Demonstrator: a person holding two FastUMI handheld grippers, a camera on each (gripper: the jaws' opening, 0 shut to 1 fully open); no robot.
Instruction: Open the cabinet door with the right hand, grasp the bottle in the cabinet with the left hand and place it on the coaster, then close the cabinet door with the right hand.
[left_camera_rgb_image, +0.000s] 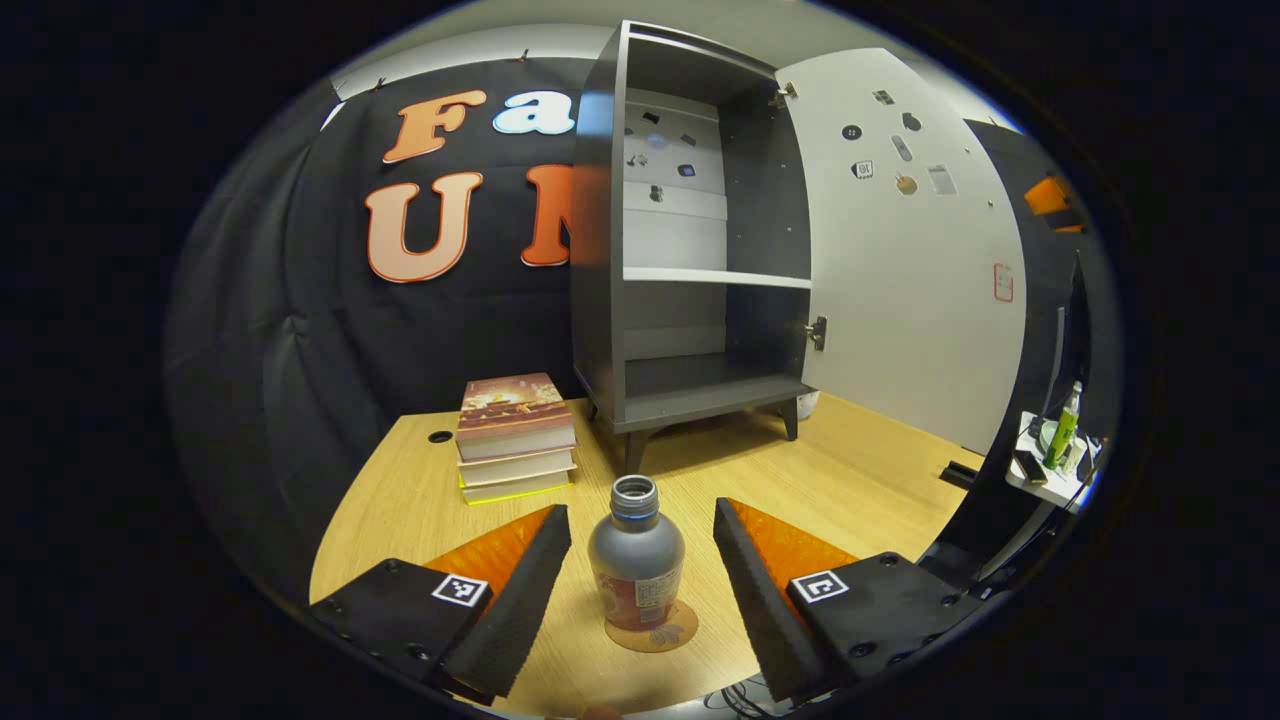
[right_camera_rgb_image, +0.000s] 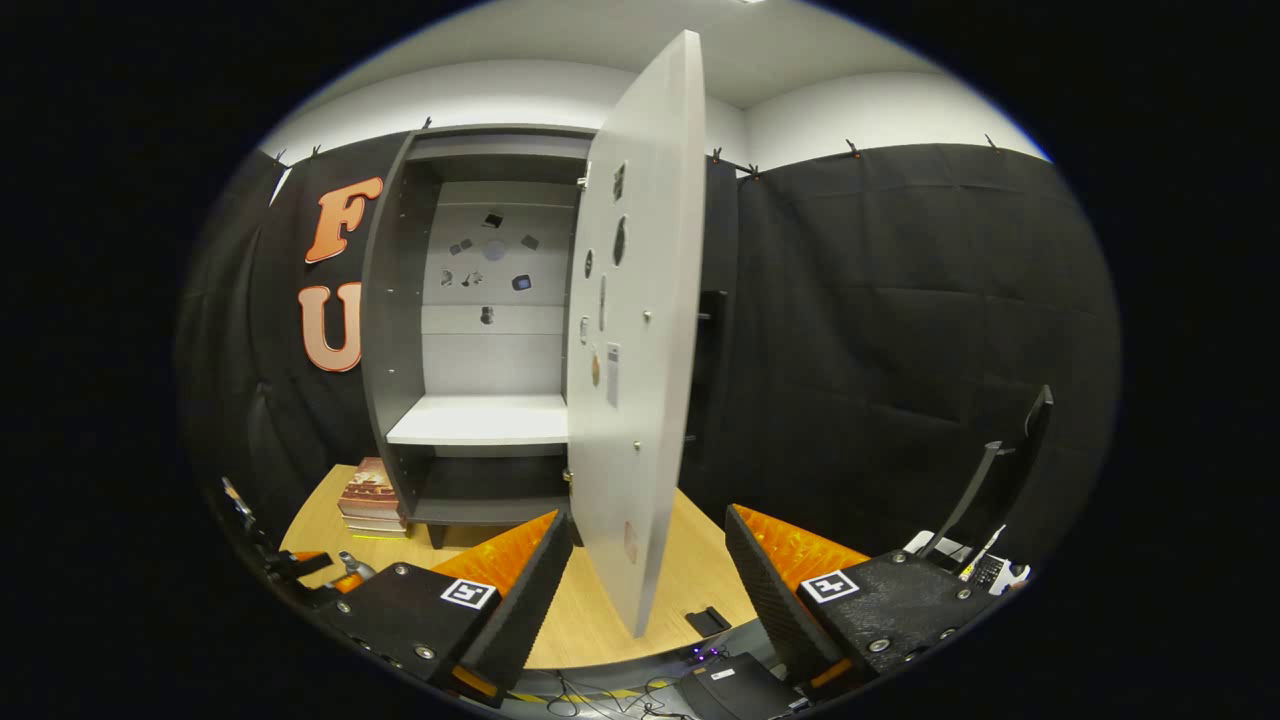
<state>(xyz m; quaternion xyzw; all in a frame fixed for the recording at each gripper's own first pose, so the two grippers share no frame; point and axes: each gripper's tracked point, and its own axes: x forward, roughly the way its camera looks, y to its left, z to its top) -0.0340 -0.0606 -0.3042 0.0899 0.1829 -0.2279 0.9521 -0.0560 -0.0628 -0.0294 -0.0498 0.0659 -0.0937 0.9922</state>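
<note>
A grey bottle (left_camera_rgb_image: 637, 560) with a red label and no cap stands upright on a round brown coaster (left_camera_rgb_image: 665, 632) near the table's front edge. My left gripper (left_camera_rgb_image: 642, 512) is open, with one finger on each side of the bottle and a gap on both sides. Behind it stands the grey cabinet (left_camera_rgb_image: 690, 385), its shelves bare and its white door (left_camera_rgb_image: 900, 270) swung wide to the right. In the right gripper view the door (right_camera_rgb_image: 640, 330) is seen edge-on. My right gripper (right_camera_rgb_image: 642, 516) is open, its fingers either side of the door's lower edge and apart from it.
A stack of three books (left_camera_rgb_image: 515, 435) lies left of the cabinet on the wooden table (left_camera_rgb_image: 850, 470). A small white stand with a green bottle (left_camera_rgb_image: 1062, 425) sits off the table's right side. Cables and a black box (right_camera_rgb_image: 735, 685) lie below the table's front edge.
</note>
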